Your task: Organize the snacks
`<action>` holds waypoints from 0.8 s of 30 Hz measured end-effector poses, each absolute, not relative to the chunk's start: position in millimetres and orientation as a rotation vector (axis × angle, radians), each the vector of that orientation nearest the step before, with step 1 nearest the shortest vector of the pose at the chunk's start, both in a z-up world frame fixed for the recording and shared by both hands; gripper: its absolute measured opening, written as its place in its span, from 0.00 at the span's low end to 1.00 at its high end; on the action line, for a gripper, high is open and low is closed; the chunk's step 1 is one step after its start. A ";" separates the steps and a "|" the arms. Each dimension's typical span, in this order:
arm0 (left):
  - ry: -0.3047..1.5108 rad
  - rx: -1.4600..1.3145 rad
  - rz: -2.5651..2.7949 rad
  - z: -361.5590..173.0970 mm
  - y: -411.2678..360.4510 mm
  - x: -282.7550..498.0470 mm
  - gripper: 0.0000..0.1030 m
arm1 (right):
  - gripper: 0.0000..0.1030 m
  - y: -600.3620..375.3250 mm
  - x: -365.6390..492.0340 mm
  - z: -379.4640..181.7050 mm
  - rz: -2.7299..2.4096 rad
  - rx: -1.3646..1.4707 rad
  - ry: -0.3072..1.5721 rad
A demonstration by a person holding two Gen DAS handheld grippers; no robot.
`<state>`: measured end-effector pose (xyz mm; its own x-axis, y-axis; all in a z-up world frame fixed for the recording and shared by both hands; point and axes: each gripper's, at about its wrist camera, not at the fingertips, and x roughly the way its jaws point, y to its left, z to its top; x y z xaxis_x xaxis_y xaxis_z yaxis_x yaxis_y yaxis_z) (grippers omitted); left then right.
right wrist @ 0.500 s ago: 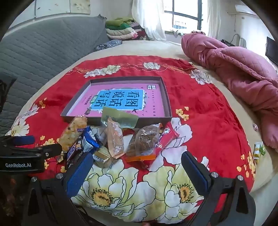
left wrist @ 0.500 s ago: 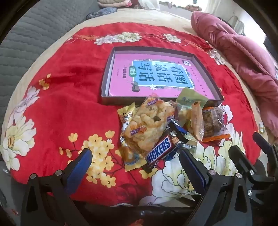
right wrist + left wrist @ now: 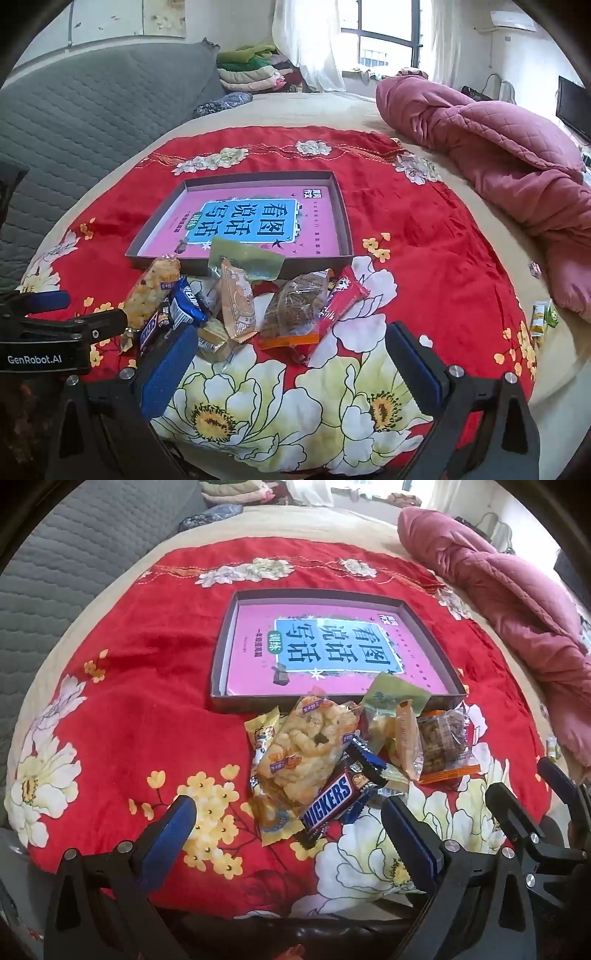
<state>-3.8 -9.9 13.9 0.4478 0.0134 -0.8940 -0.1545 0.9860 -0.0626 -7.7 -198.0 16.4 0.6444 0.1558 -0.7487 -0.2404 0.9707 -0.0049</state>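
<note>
A pile of wrapped snacks lies on a red flowered cloth, just in front of a shallow dark box (image 3: 221, 698) (image 3: 345, 236) with a pink and blue sheet in its bottom. The pile holds a Snickers bar (image 3: 328, 805) (image 3: 151, 328), a clear puffed-snack bag (image 3: 306, 753) (image 3: 151, 291), a green packet (image 3: 395, 698) (image 3: 247, 262) leaning on the box rim, and an orange-edged brown cake (image 3: 443, 746) (image 3: 291, 314). My left gripper (image 3: 288, 830) stands open near the Snickers, holding nothing. Open too, my right gripper (image 3: 291, 362) hovers before the brown cake and a red packet (image 3: 343, 299).
A rumpled pink quilt (image 3: 498, 155) lies along the right of the bed. A grey padded headboard (image 3: 92, 110) rises at the left. Two small green and yellow packets (image 3: 543, 317) sit off the cloth at the right edge. Folded clothes (image 3: 255, 70) are stacked by the window.
</note>
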 end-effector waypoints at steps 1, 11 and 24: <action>1.105 -0.142 0.103 13.9 -10.1 -3.7 0.97 | 0.99 -198.9 -7.0 16.8 0.227 -0.107 0.840; 1.114 -0.138 0.101 12.2 -10.4 -3.1 0.97 | 0.99 -197.6 -7.5 18.0 0.228 -0.115 0.841; 1.118 -0.134 0.100 9.3 -10.5 -3.2 0.97 | 0.99 -198.5 -7.5 17.5 0.226 -0.114 0.845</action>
<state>-3.2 -10.5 9.3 0.4342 0.0124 -0.9007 -0.1473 0.9874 -0.0574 -7.5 -198.5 17.5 0.6419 0.1522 -0.7515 -0.2428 0.9700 -0.0109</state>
